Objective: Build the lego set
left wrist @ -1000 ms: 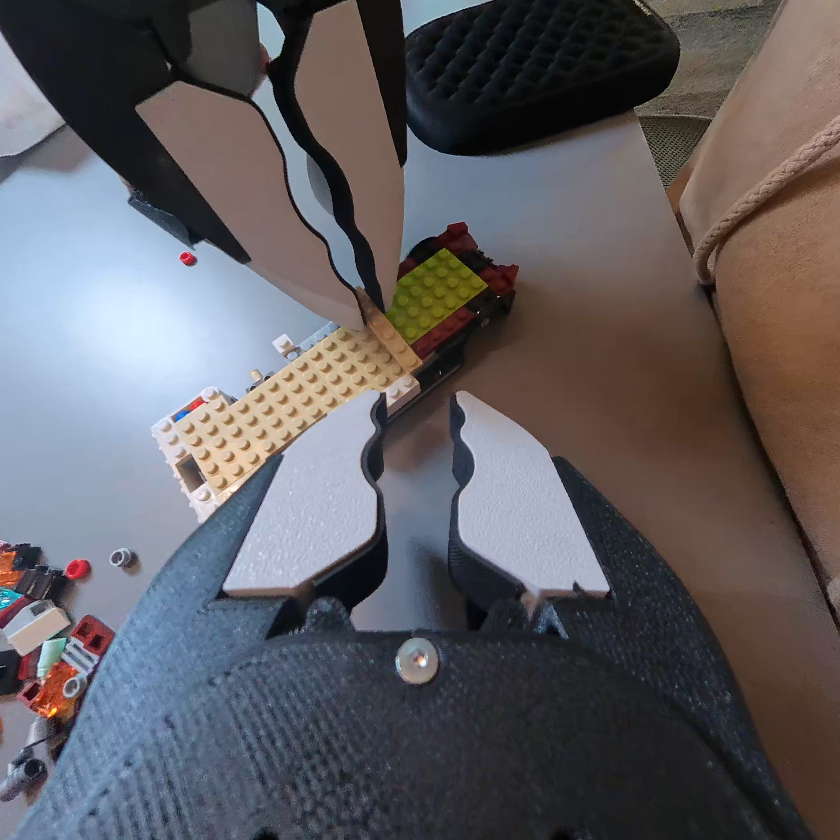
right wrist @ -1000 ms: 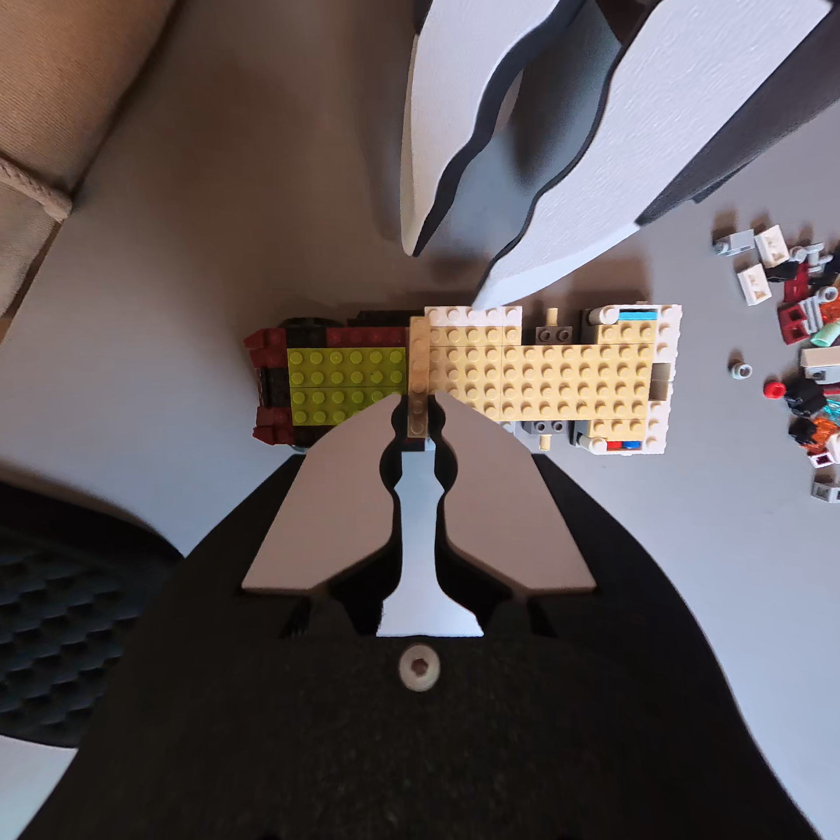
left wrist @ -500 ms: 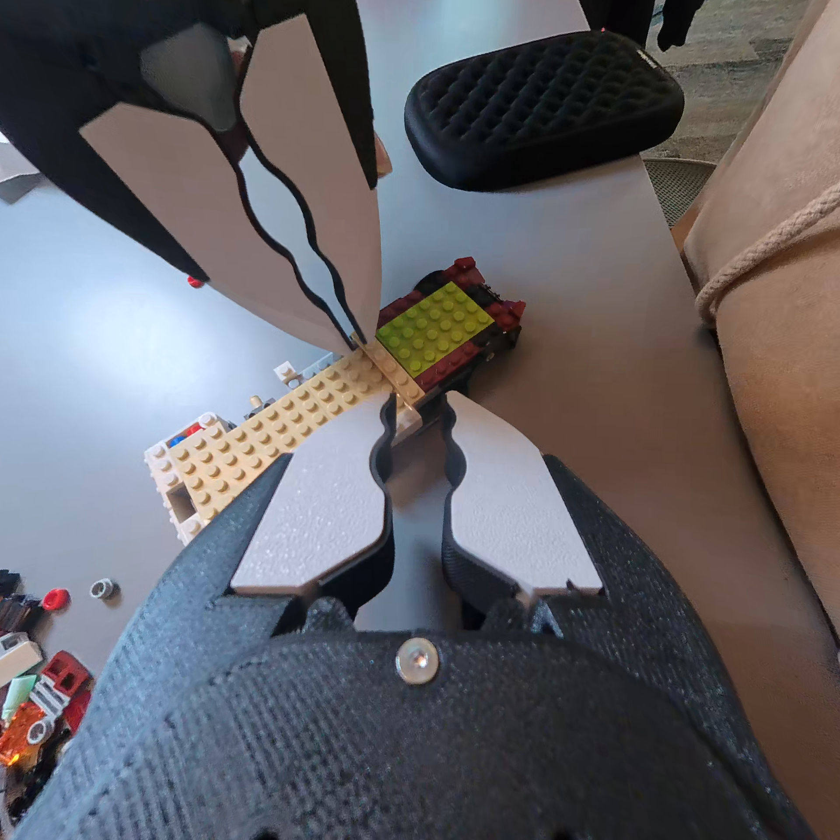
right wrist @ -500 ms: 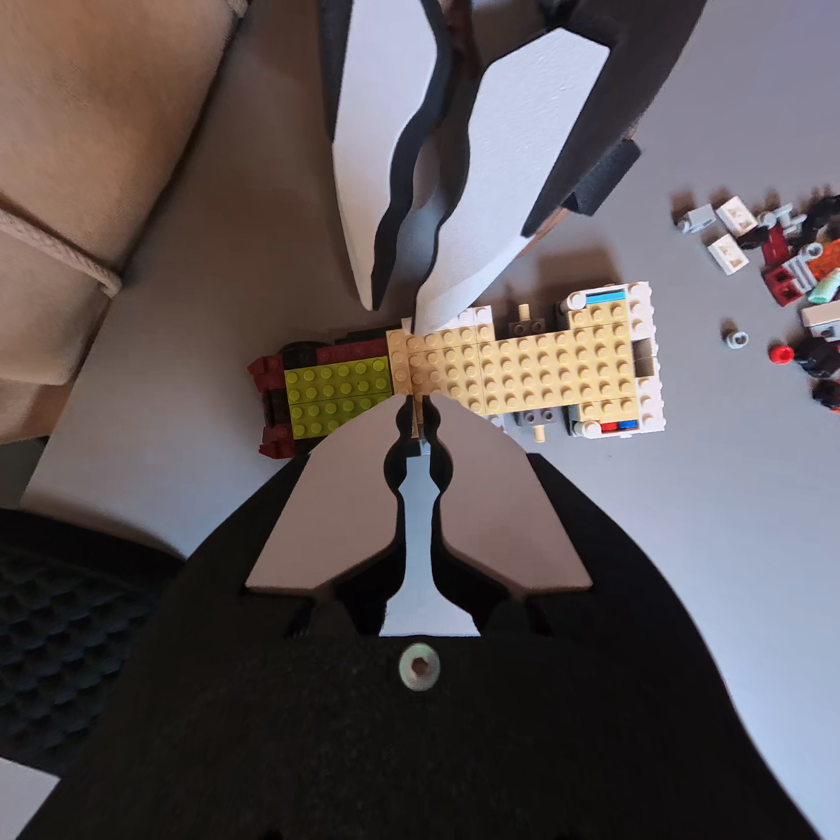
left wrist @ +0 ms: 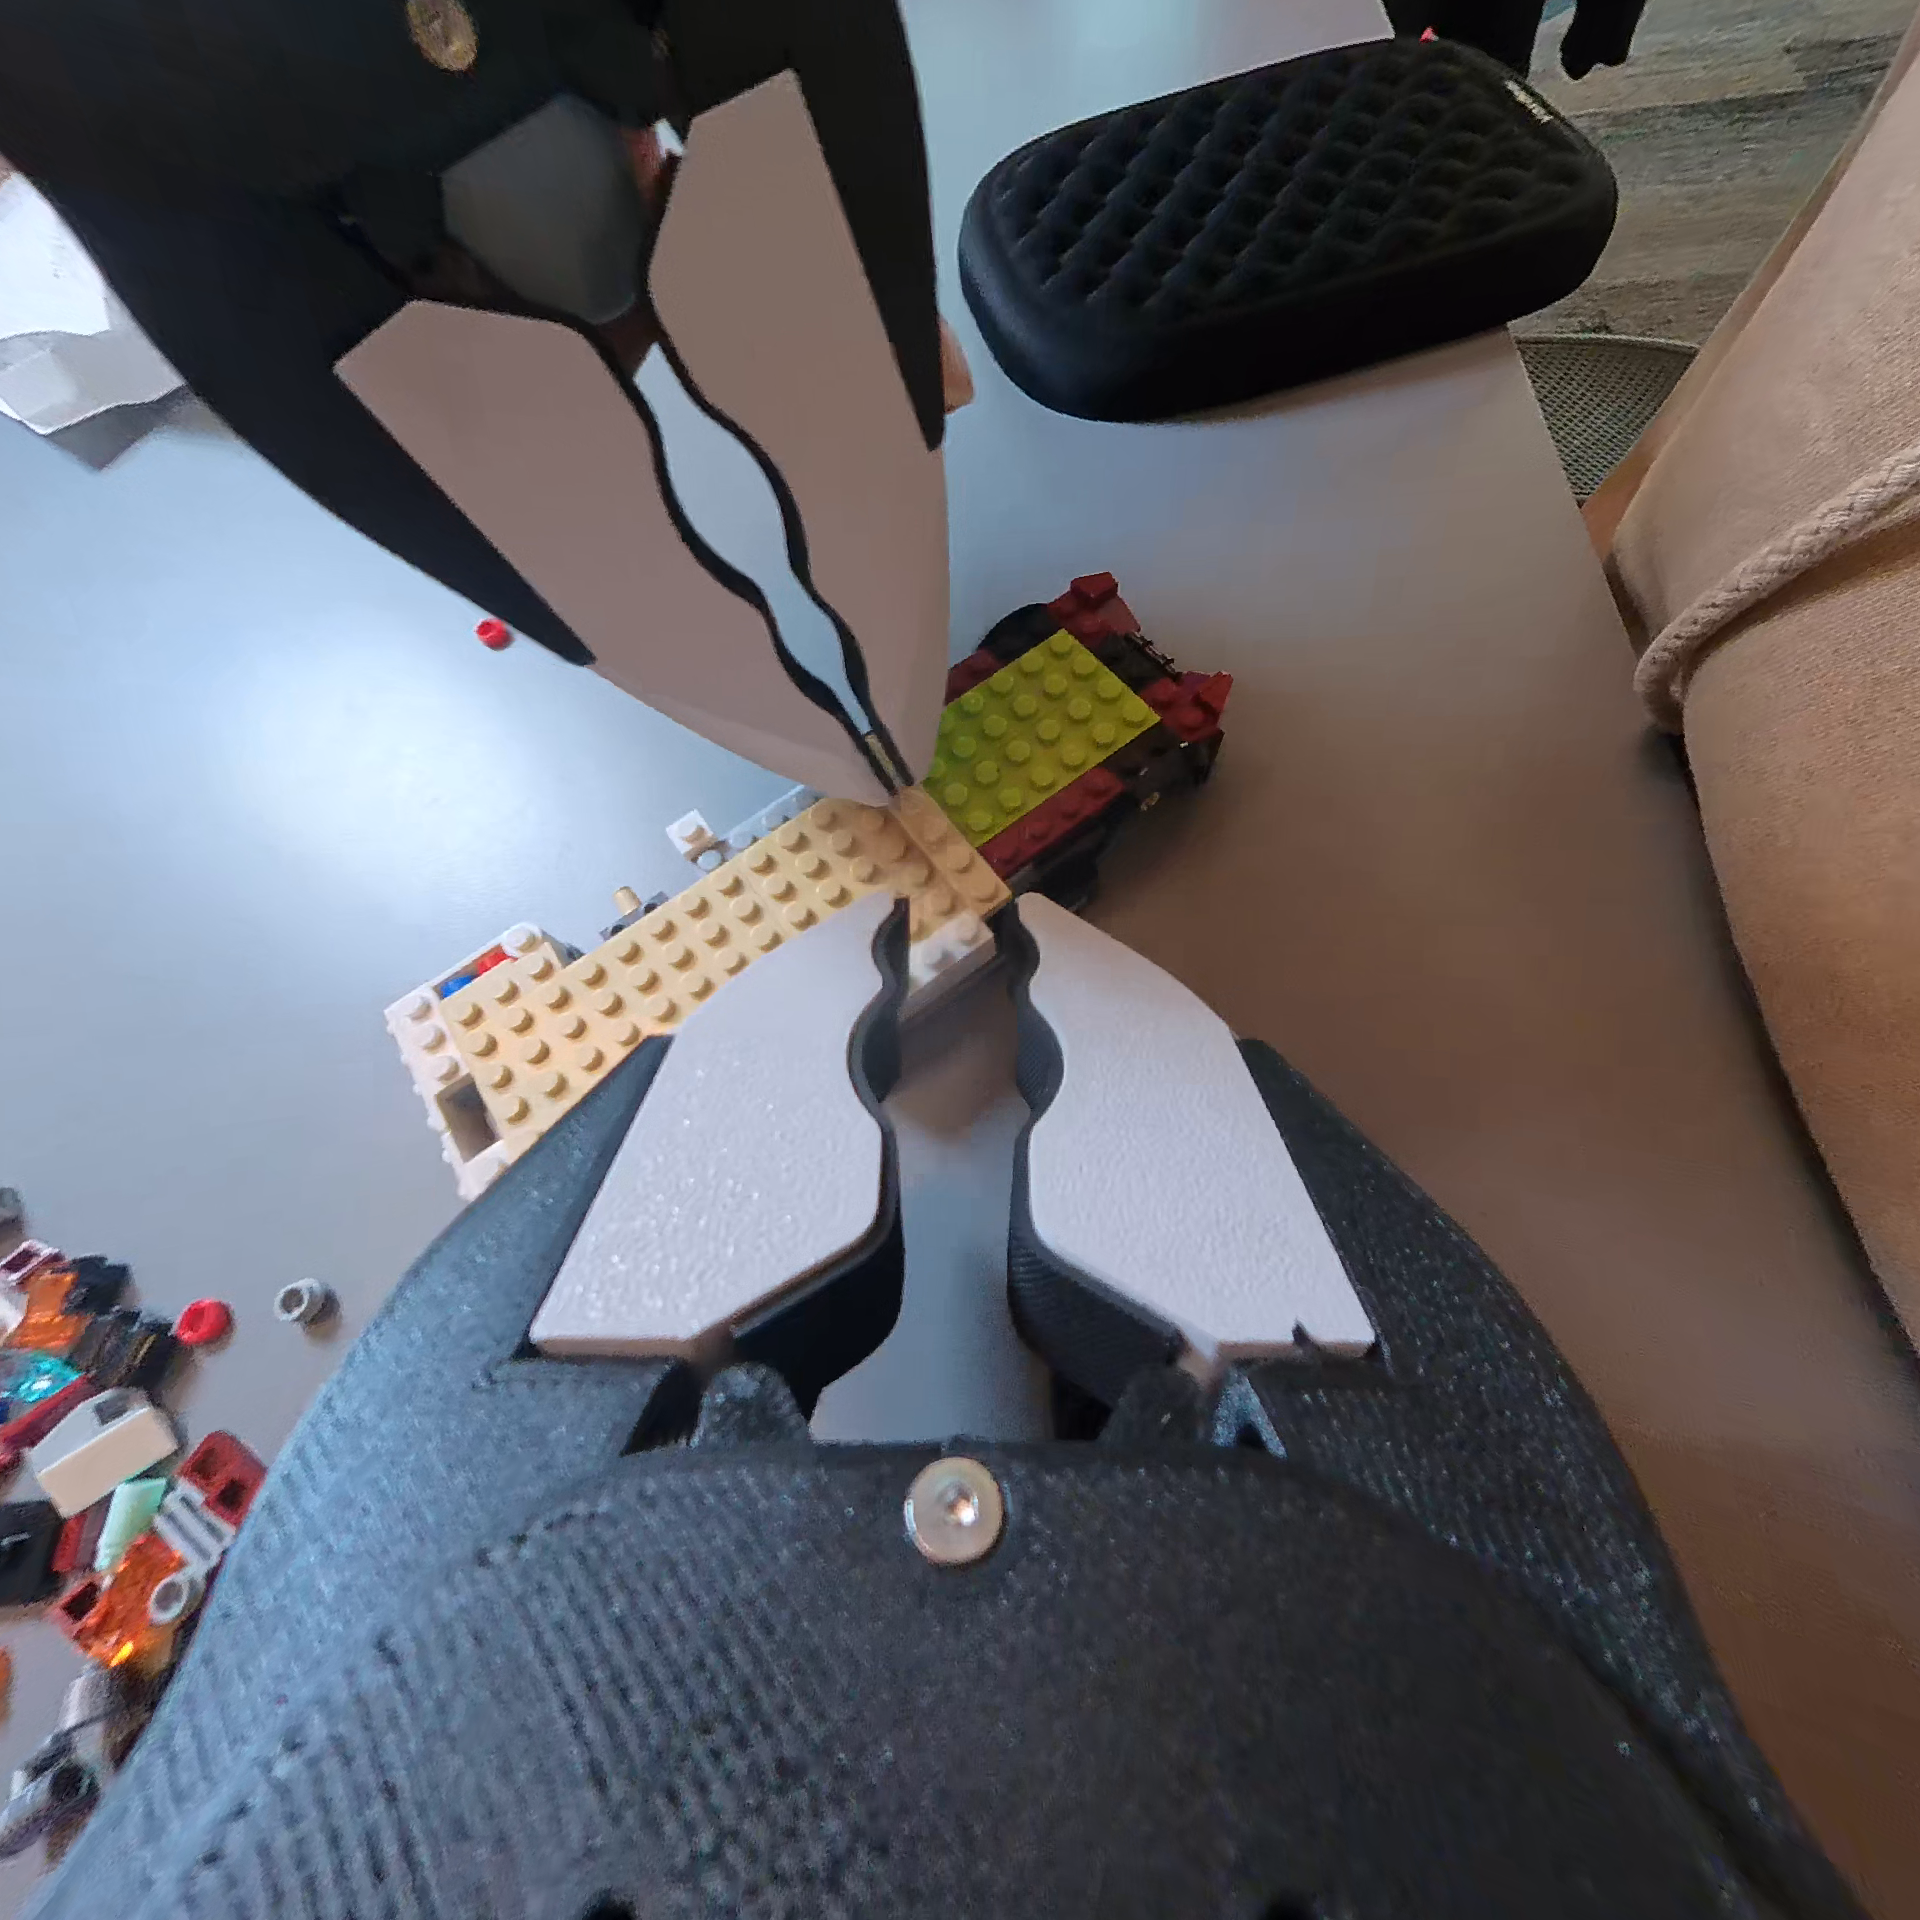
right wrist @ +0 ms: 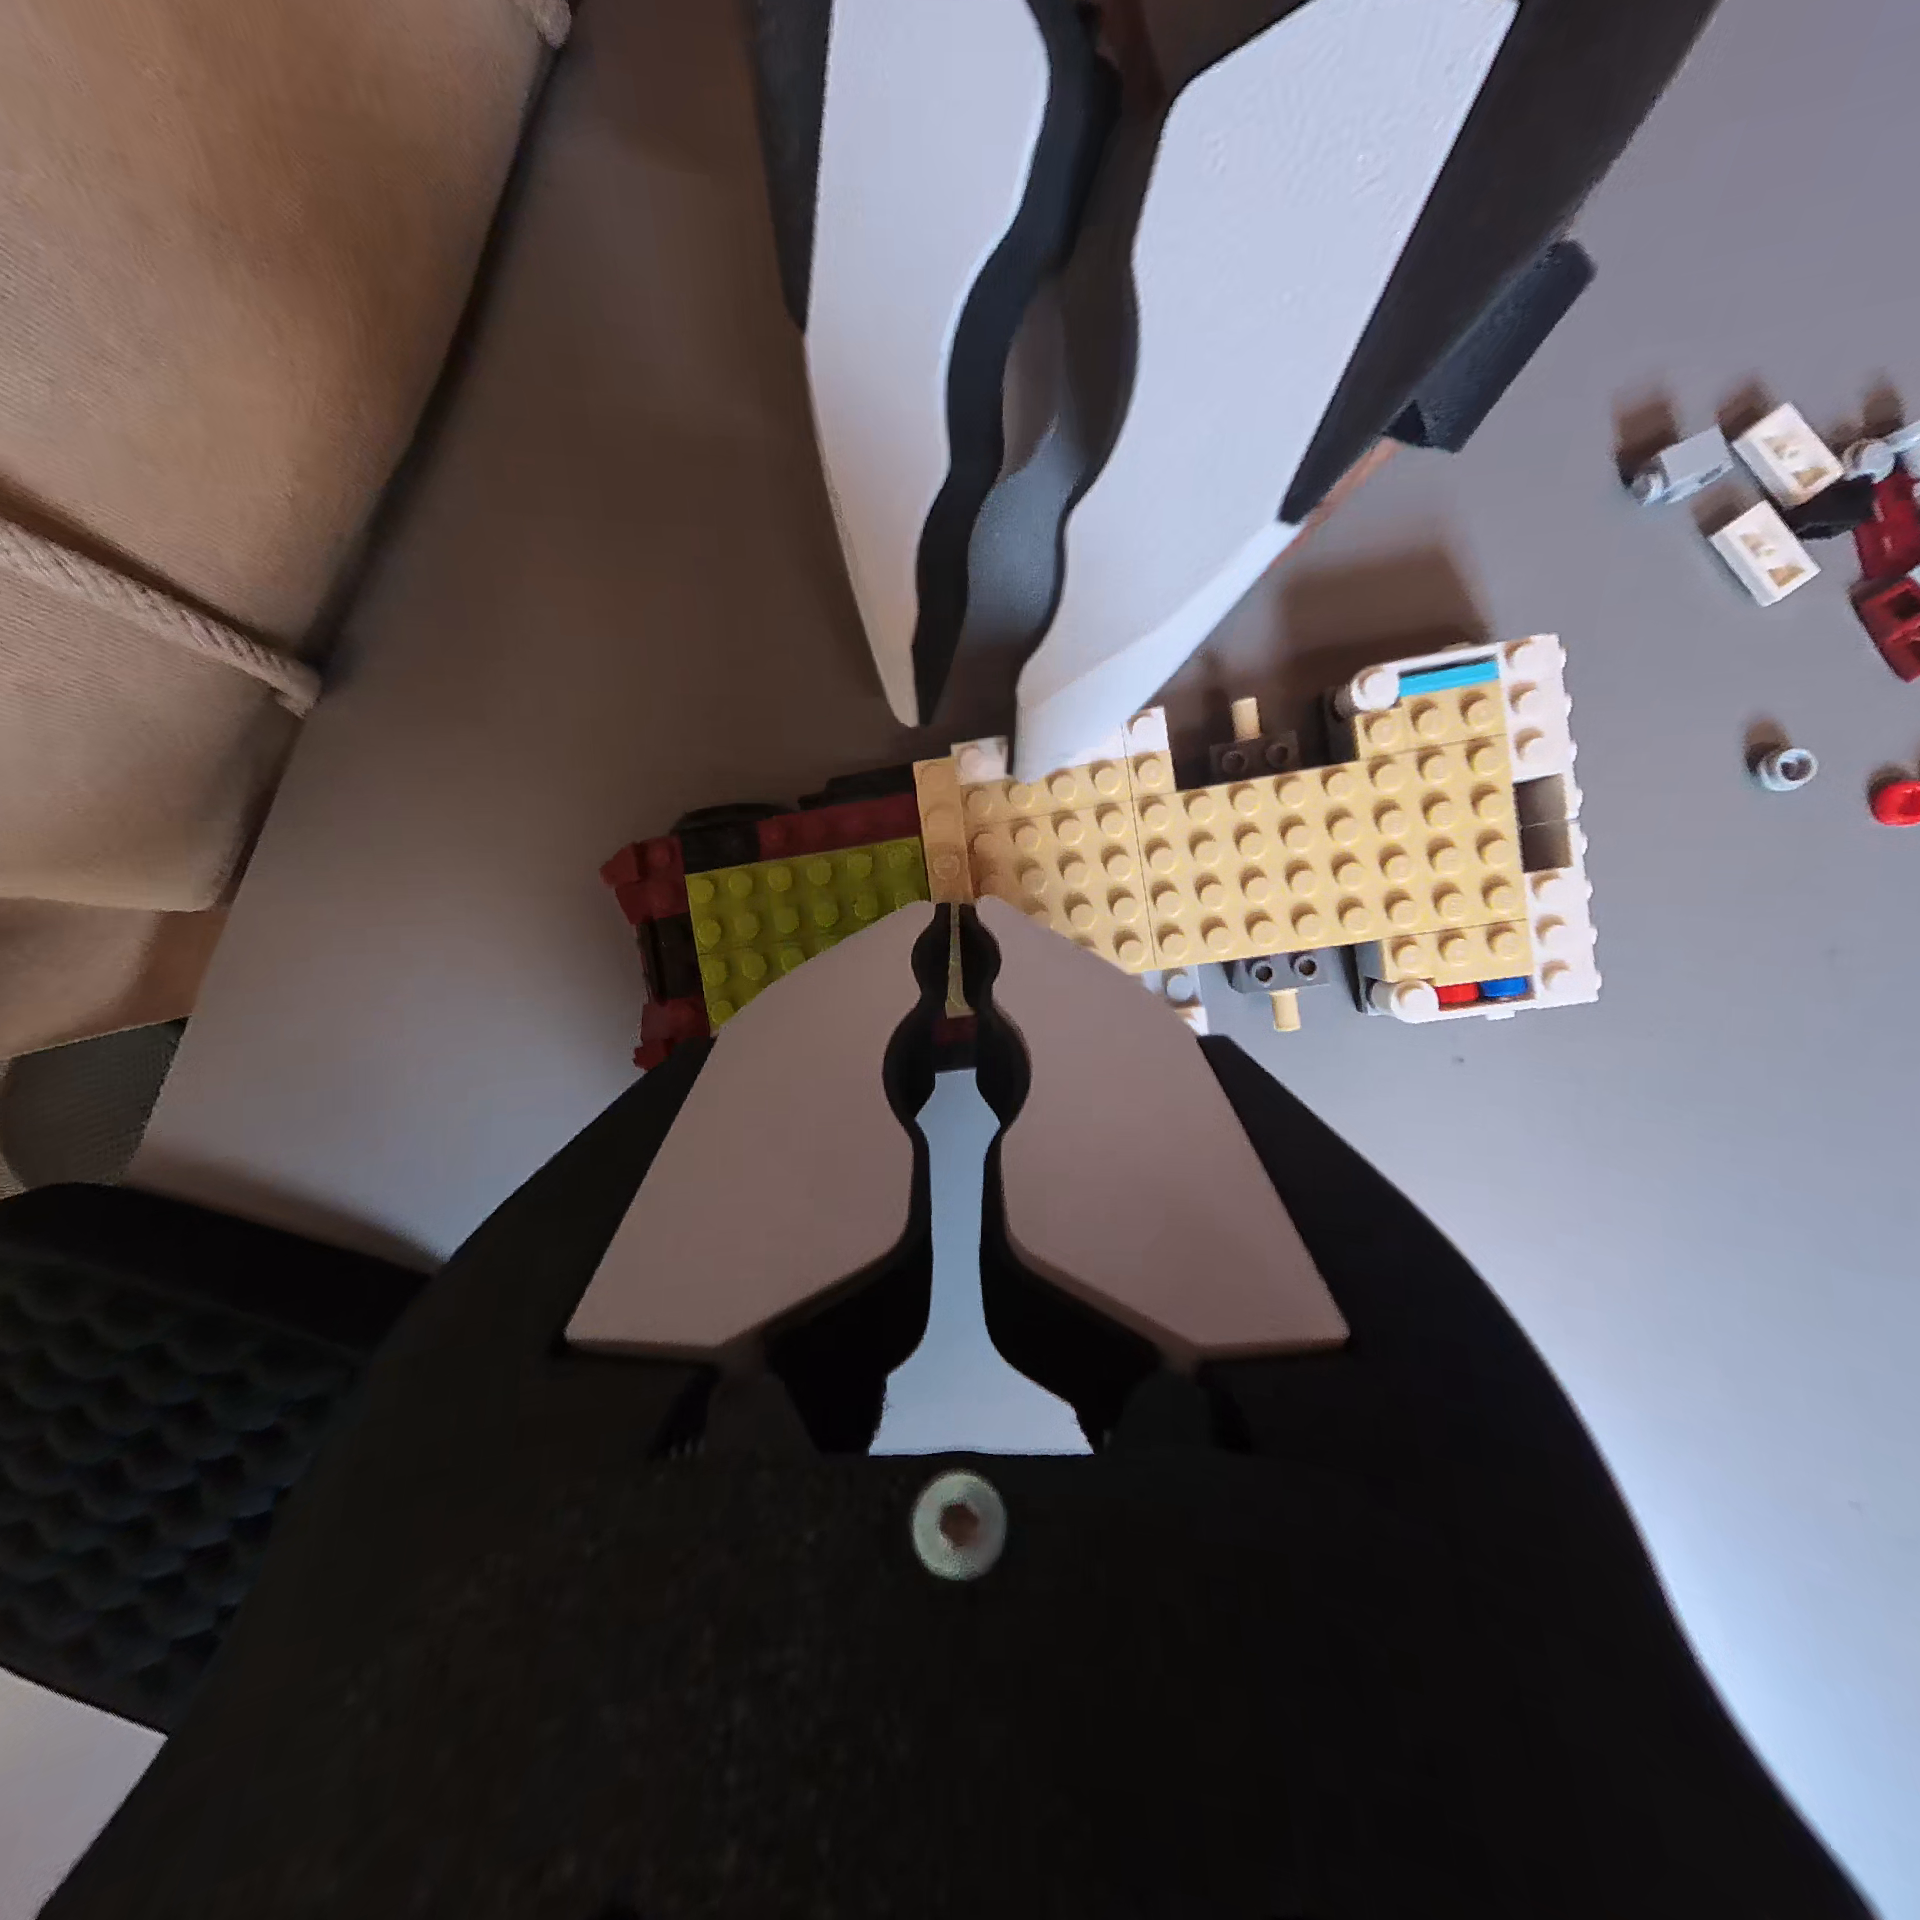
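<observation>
A brick model lies on the grey table (left wrist: pixel 260 831), with a long tan studded deck (left wrist: pixel 665 966) (right wrist: pixel 1247 862), white edges, and a lime plate (left wrist: pixel 1039 727) (right wrist: pixel 800 904) on dark red and black bricks. A narrow tan plate (left wrist: pixel 951 847) (right wrist: pixel 940 831) crosses the model between the deck and the lime plate. My left gripper (left wrist: pixel 956 925) is shut on the model's near edge, with a white brick (left wrist: pixel 951 961) and the narrow plate's end between its pads. It also shows in the right wrist view (right wrist: pixel 971 727). My right gripper (right wrist: pixel 954 909) is shut on the narrow plate's other end, as the left wrist view (left wrist: pixel 883 774) also shows.
A black padded wrist rest (left wrist: pixel 1278 208) (right wrist: pixel 135 1455) lies at the table's end. A beige cushion with a cord seam (left wrist: pixel 1818 727) (right wrist: pixel 208 416) borders the table. Loose small bricks lie in a pile (left wrist: pixel 104 1455) (right wrist: pixel 1818 520). A single red stud (left wrist: pixel 491 632) lies apart. Only a small space, under 4 cm, lies between the two pairs of fingers. The long tan studded deck (right wrist: pixel 1247 862) is about equally far from each gripper, around 5 cm.
My left gripper moved up to the model and closed from open onto its near edge. My right gripper's pads closed tighter on the narrow tan plate's end.
</observation>
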`<move>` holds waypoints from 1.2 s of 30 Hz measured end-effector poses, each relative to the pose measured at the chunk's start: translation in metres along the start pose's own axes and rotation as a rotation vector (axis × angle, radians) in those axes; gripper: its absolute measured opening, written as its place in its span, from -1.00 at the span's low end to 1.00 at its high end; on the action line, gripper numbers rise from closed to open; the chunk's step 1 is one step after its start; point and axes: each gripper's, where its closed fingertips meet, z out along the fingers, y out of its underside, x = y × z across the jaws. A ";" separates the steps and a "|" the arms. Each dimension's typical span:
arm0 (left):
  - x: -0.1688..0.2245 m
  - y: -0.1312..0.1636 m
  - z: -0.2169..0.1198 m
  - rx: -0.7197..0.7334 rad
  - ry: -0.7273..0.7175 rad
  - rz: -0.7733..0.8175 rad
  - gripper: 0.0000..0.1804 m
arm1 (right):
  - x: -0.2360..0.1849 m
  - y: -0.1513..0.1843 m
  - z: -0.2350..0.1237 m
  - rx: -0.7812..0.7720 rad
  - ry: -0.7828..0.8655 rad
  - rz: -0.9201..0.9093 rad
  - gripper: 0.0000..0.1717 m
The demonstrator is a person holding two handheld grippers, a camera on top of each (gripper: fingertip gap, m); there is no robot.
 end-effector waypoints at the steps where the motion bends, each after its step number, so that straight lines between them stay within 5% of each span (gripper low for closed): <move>1: -0.003 0.001 -0.002 -0.001 -0.013 -0.002 -0.81 | 0.000 -0.002 0.000 0.003 0.002 -0.003 -0.98; 36: -0.014 0.020 0.000 -0.084 -0.088 -0.070 -0.61 | -0.001 0.005 0.005 -0.162 0.002 -0.047 -1.00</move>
